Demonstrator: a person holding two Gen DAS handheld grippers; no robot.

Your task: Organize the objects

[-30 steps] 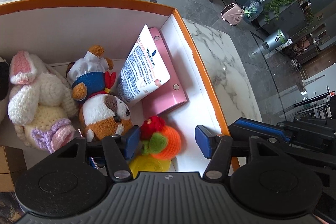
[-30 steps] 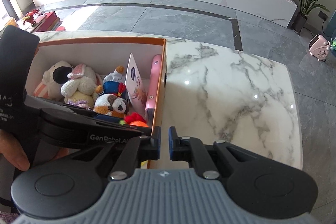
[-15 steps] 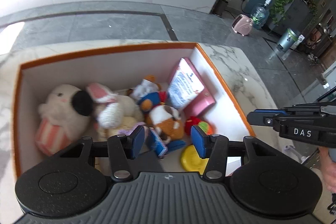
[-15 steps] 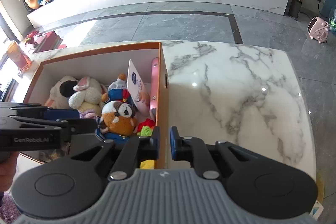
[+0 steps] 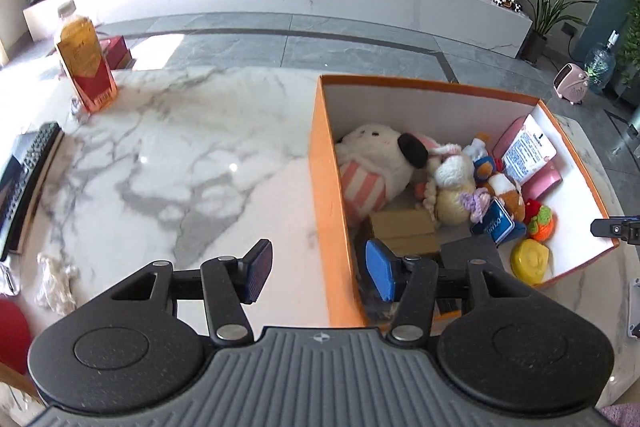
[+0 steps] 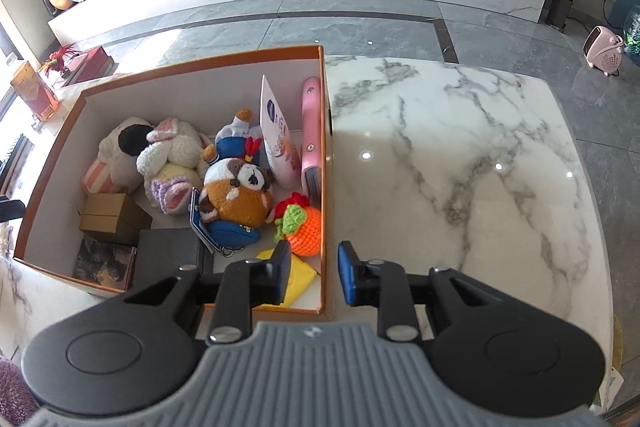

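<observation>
An orange box (image 5: 320, 163) with white inner walls stands on the marble table (image 5: 180, 155). It holds a white plush dog (image 5: 372, 163), a crochet bunny (image 6: 172, 155), a brown-and-white plush (image 6: 236, 191), a lotion tube (image 5: 528, 151), a pink case (image 6: 310, 131), a crocheted orange (image 6: 306, 227) and a yellow piece (image 5: 530, 261). My left gripper (image 5: 320, 273) hovers over the box's left wall, jaws opening, the wall below the gap, pads off it. My right gripper (image 6: 316, 277) hangs over the box's right wall (image 6: 326, 187), jaws opening, nothing pressed.
Inside the box's near end lie a cardboard carton (image 5: 404, 231) and a black box (image 6: 168, 259). On the table left of the box stand a juice bottle (image 5: 86, 67), a keyboard (image 5: 30, 179) and a crumpled tissue (image 5: 56, 279). Bare marble (image 6: 460, 167) spreads right of the box.
My left gripper swung from over the box's right side to its left wall and rose. The right gripper's jaws went from nearly shut to apart.
</observation>
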